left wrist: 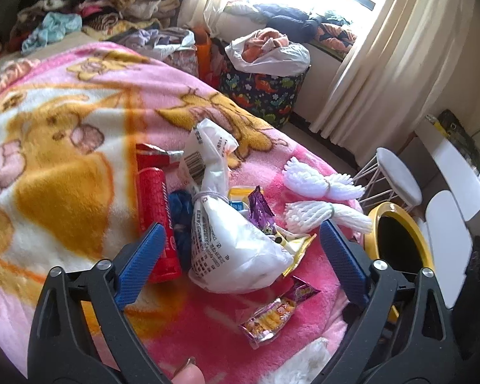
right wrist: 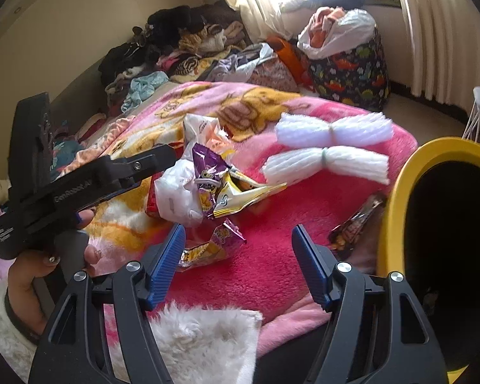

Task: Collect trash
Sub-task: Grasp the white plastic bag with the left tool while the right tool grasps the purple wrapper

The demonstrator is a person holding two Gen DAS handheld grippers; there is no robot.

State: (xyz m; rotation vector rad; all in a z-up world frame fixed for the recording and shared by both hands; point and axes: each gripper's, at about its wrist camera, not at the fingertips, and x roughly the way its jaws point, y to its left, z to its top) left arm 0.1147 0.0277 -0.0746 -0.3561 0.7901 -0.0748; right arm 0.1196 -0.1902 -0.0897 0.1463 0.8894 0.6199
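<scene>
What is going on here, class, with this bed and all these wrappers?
A person is clearing rubbish off a pink blanket. Both the left hand-held gripper and the right hand-held gripper are open and empty, hovering over a white plastic bag, a snack wrapper and other packets. A yellow bin waits at the bed's edge. Nothing is gripped yet.

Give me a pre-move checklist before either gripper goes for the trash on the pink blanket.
1. Left gripper open, nothing held: ok.
2. Right gripper open, nothing held: ok.
3. Yellow-rimmed bin with black inside beside the bed, mouth unobstructed: ok.
4. Tied white plastic bag between the left gripper's jaws, pads not yet on it: ok.
5. Purple and yellow snack wrapper lying free ahead of the right gripper: ok.
6. Two white foam net sleeves counted as trash: cannot tell.
</scene>
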